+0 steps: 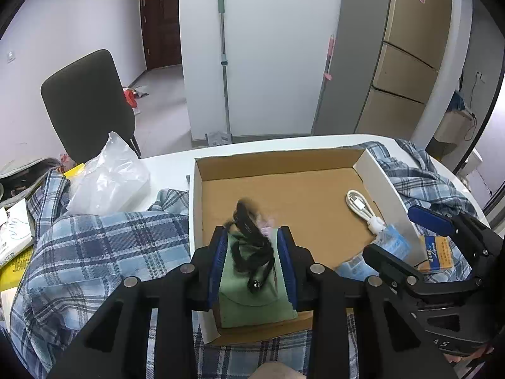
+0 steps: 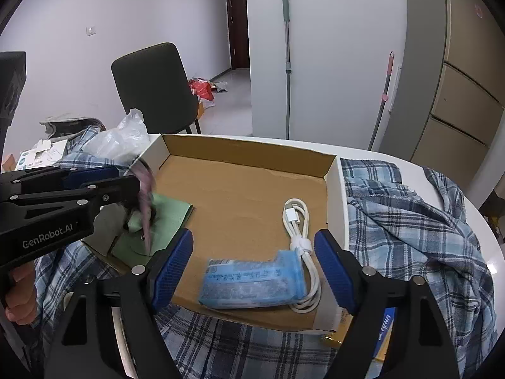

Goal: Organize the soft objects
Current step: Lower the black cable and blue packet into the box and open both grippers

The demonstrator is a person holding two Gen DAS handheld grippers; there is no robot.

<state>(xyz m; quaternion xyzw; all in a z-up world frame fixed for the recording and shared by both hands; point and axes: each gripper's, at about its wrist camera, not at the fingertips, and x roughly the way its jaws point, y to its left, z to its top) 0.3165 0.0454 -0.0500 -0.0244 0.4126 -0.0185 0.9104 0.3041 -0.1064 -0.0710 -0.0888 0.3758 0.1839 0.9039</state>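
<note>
An open cardboard box [image 1: 277,161] [image 2: 249,154] lies on the table. My left gripper [image 1: 252,249] [image 2: 126,186] is inside its near left corner, shut on a green pouch [image 1: 252,297] [image 2: 170,211] with a dark and pink hair tie [image 1: 249,237] [image 2: 146,195] draped over it. My right gripper [image 2: 254,252] [image 1: 407,233] is open above a blue tissue pack [image 2: 252,284] [image 1: 391,243] in the box's near right part. A white coiled cable [image 2: 300,230] [image 1: 363,208] lies beside the pack.
Blue plaid shirts [image 1: 94,252] [image 2: 410,221] lie left and right of the box. A clear plastic bag [image 1: 110,177] and papers sit at the left. A yellow-blue packet [image 1: 437,252] lies by the box's right wall. A dark chair [image 1: 88,101] stands behind the table.
</note>
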